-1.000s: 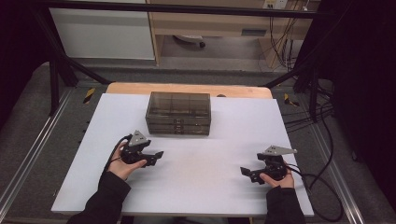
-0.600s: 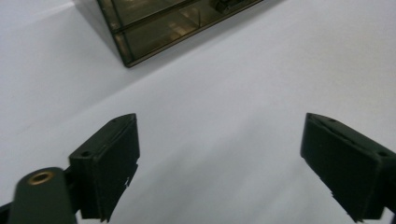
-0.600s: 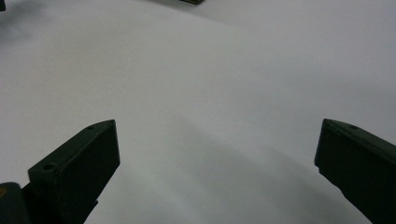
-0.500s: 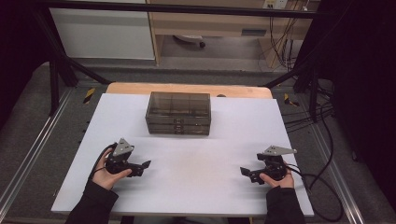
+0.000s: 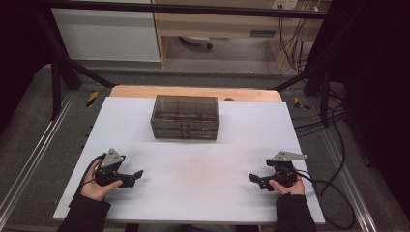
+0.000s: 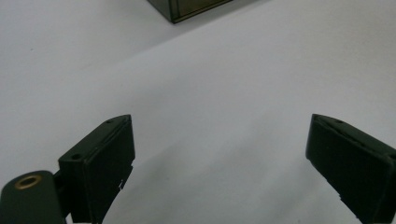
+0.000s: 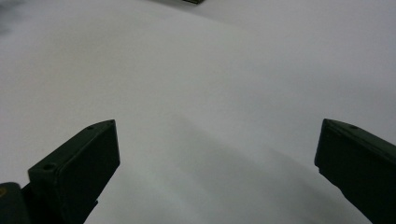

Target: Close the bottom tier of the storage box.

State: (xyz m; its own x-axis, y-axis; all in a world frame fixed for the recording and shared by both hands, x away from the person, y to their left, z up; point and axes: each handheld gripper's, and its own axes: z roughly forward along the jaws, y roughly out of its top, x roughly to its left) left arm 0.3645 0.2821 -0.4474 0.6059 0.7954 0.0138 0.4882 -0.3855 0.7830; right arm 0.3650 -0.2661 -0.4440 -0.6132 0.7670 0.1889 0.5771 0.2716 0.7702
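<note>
The left claw rests low over the white table near its front left corner, its jaws spread wide with nothing between them, having just been opening. The right claw sits near the front right corner, well apart from the left one, its jaws likewise wide and bare above the tabletop. The dark see-through drawer box stands at the back middle of the table, well away from both claws, with its drawers pushed in.
</note>
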